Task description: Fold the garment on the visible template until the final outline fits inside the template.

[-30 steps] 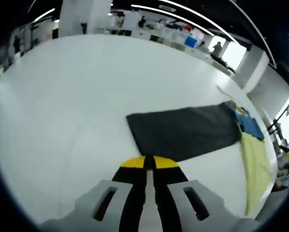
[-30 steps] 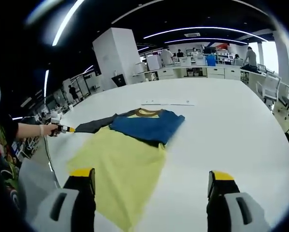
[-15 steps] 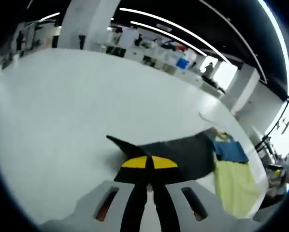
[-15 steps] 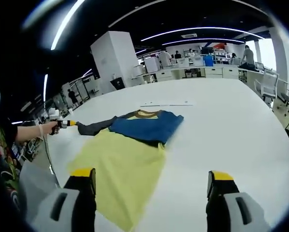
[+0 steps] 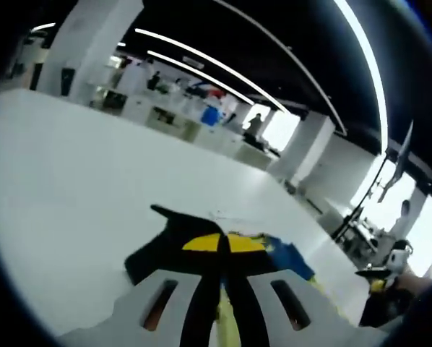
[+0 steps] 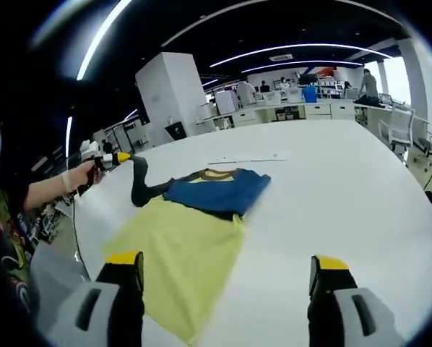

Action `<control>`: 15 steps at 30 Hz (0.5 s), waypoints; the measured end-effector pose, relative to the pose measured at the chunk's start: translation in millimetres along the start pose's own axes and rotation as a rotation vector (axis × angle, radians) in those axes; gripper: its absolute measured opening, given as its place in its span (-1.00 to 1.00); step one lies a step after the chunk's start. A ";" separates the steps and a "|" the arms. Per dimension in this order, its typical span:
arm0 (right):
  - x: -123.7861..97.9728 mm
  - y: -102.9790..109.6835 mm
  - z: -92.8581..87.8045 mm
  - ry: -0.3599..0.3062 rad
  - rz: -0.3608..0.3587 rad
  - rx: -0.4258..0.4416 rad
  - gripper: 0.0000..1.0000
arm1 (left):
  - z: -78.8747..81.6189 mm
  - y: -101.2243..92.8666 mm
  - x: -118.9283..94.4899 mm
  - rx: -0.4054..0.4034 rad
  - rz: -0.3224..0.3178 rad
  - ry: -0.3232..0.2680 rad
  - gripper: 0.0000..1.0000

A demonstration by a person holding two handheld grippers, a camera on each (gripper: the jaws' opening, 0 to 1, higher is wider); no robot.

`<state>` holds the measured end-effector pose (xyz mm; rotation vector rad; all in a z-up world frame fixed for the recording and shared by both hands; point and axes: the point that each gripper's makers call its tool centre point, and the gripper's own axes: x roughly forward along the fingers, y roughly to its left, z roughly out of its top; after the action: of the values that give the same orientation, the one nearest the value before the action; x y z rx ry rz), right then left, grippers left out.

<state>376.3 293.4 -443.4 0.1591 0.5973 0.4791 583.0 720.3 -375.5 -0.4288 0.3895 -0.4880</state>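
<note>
Now left hand-held gripper (image 6: 122,157) (jaws clamped) lifts dark sleeve (image 6: 139,184); right hand-held gripper (image 6: 227,278) gapes empty.

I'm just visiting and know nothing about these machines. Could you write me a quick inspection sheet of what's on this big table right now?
Surface: white table, broad and mostly bare.
Job's things: garment with yellow body and blue top lying flat; its dark sleeve is lifted off the table.
Template: a thin line beyond the collar; cannot tell if it is the template.
Clutter: nothing seen.
Grippers: left gripper shut on the sleeve, held by a hand; right gripper open, hovering short of the yellow hem.
Cables: thin cord hanging below the hand.
Surroundings: open office with desks, white pillar, ceiling light strips.
</note>
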 end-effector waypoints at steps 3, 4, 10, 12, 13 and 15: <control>-4.1 -0.7 -3.1 -0.006 -0.003 0.008 0.91 | -4.9 -36.8 14.3 -0.006 -0.052 -0.009 -1.00; -5.0 -3.3 -4.2 -0.006 -0.005 0.010 0.91 | -7.1 -45.2 17.8 -0.002 -0.060 -0.008 -1.00; -8.6 -10.6 -11.0 -0.014 -0.014 0.031 0.90 | -10.3 -96.4 42.5 0.001 -0.166 -0.015 -1.00; -9.3 -12.1 -13.0 -0.019 -0.014 0.041 0.90 | -17.1 -117.0 48.0 0.011 -0.187 -0.011 -1.00; -9.6 -12.5 -13.7 -0.020 -0.014 0.043 0.90 | -19.6 -125.3 53.0 0.006 -0.201 -0.005 -1.00; -9.2 -13.3 -16.4 -0.017 -0.015 0.045 0.89 | -23.9 -139.8 57.9 0.008 -0.222 -0.003 -1.00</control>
<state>365.4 277.4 -456.0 0.2015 0.5922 0.4493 568.6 571.2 -343.3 -0.4672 0.3383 -0.7045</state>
